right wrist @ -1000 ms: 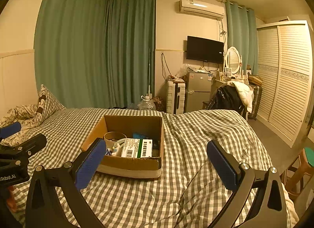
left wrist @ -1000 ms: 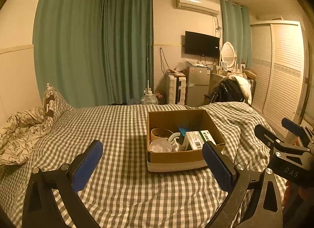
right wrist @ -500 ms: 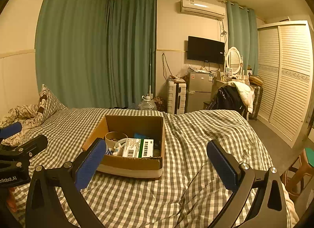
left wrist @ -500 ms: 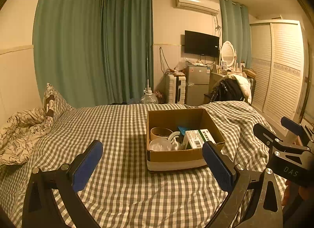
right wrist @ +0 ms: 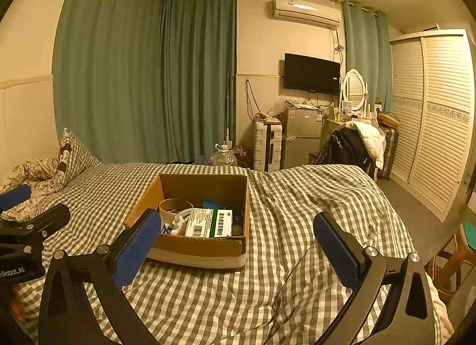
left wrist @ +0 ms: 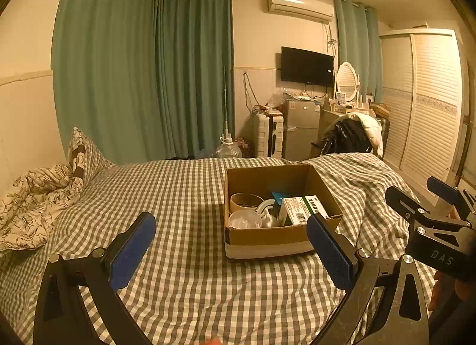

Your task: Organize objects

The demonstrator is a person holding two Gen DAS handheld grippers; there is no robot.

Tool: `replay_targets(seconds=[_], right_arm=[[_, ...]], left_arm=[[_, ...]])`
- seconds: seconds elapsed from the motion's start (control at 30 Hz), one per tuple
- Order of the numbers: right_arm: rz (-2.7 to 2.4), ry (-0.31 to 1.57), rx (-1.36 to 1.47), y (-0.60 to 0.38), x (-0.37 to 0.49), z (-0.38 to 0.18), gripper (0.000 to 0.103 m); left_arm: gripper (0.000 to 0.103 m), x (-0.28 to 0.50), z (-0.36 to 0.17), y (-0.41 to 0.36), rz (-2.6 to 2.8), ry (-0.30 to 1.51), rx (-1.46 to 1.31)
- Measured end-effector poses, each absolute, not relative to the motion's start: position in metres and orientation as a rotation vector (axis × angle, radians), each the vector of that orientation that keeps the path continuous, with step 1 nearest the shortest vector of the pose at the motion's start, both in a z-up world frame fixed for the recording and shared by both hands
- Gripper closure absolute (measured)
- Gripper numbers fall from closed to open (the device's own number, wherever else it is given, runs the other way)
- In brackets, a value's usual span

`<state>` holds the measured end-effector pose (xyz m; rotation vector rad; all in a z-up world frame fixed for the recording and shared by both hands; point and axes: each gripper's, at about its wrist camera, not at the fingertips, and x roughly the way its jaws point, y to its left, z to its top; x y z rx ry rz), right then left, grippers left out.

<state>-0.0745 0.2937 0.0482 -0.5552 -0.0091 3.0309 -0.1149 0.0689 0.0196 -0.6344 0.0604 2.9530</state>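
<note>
Hovering above the grey-and-white checked bed cover, the left gripper and the right gripper both have their blue pads wide apart and hold nothing. The open brown cardboard box rests on the bed between them, and it contains a white-and-green carton, a round beige tape roll and small pale items. This fits sorting about to start or already finished. Any reach into the box should come from above, clear of its walls.
</note>
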Motion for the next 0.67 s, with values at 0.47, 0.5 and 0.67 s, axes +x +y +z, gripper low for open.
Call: replay_targets(seconds=[0.47,0.5,0.67], right_arm=[[3.032,-0.007,-0.555,0.2941,-0.0739,0.0485,0.0],[3.032,-0.007,-0.555,0.2939,-0.0739,0.0485,0.0],[3.031,-0.008,-0.558,0.2921,-0.0728,0.0488,0.0]], left_arm=[[0.0,-0.1133,0.0212,0.0689,2.95,0.058,-0.636],[0.0,-0.1134,0.0212,0.0686,2.949,0.056,-0.637],[0.0,-0.1148,0.0203,0.0654,2.948,0.04,-0.646]])
